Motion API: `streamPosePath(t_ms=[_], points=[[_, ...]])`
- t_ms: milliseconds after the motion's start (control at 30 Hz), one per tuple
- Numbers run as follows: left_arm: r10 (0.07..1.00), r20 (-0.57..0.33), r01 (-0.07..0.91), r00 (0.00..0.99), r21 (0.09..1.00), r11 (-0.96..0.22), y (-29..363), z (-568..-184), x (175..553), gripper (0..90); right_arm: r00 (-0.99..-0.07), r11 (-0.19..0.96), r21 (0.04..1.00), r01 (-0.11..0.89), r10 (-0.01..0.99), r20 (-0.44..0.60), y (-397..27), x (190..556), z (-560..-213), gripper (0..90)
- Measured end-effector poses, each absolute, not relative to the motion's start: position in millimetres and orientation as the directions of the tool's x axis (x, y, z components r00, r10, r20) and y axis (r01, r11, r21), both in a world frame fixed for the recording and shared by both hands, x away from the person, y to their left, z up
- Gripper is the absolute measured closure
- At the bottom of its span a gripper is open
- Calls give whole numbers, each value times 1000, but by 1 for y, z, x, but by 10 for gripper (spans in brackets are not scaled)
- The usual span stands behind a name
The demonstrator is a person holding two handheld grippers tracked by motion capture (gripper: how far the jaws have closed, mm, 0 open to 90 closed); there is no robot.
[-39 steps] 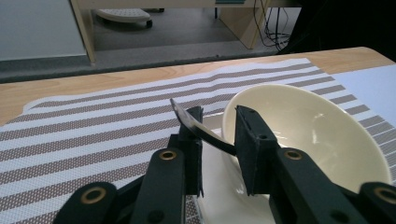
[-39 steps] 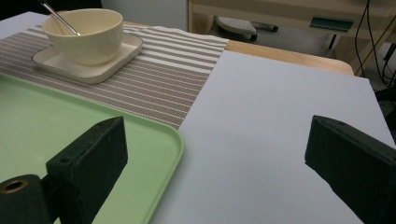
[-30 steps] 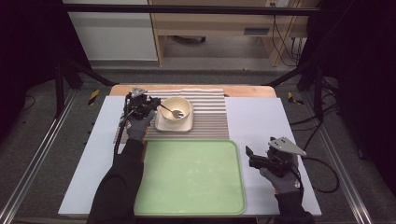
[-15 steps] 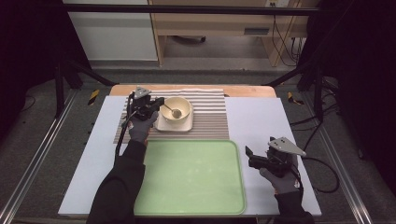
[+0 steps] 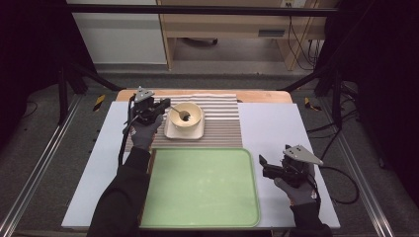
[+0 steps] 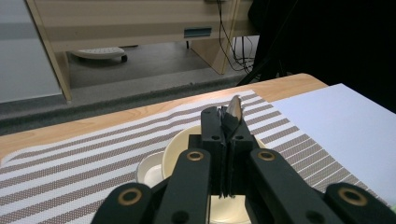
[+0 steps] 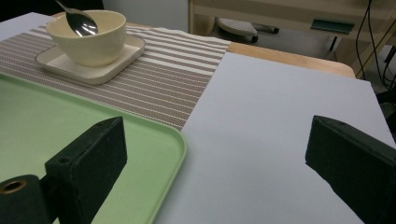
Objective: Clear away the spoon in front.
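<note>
Near the tabletop's front right corner, the right gripper (image 5: 267, 167) rests beside the green tray (image 5: 202, 217), its jaws wide apart with nothing between them. Farther back, on the striped mat (image 5: 222, 123) by the far edge, a cream bowl (image 5: 187, 114) sits on a square plate (image 5: 184, 133). The left gripper (image 5: 157, 106) is clamped on the handle of the spoon (image 7: 80, 22), jaws pressed together around it. The spoon's long axis slants from the jaws down toward the right, its head hanging inside the bowl above the bottom, its handle tip (image 6: 233, 108) poking out beyond the jaws.
</note>
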State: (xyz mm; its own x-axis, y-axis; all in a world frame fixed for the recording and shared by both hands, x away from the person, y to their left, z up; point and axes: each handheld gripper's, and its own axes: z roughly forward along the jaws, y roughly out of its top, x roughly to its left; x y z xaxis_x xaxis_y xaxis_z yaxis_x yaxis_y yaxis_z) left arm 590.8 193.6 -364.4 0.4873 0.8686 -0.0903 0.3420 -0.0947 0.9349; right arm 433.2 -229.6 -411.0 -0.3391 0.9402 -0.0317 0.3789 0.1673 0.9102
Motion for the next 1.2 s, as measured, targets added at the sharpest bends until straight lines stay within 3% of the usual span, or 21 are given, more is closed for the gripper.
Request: streamPosePath(t_ms=[600,1200], points=[[834,-87,292,545,952,-92,197,-329,552,885,-343,177,910,376,938,-41,-228,433,-411,52],[763,-60,268,644,951,-152,194,-326,486,885,-346,183,908,376,937,-45,-227,433,-411,51]])
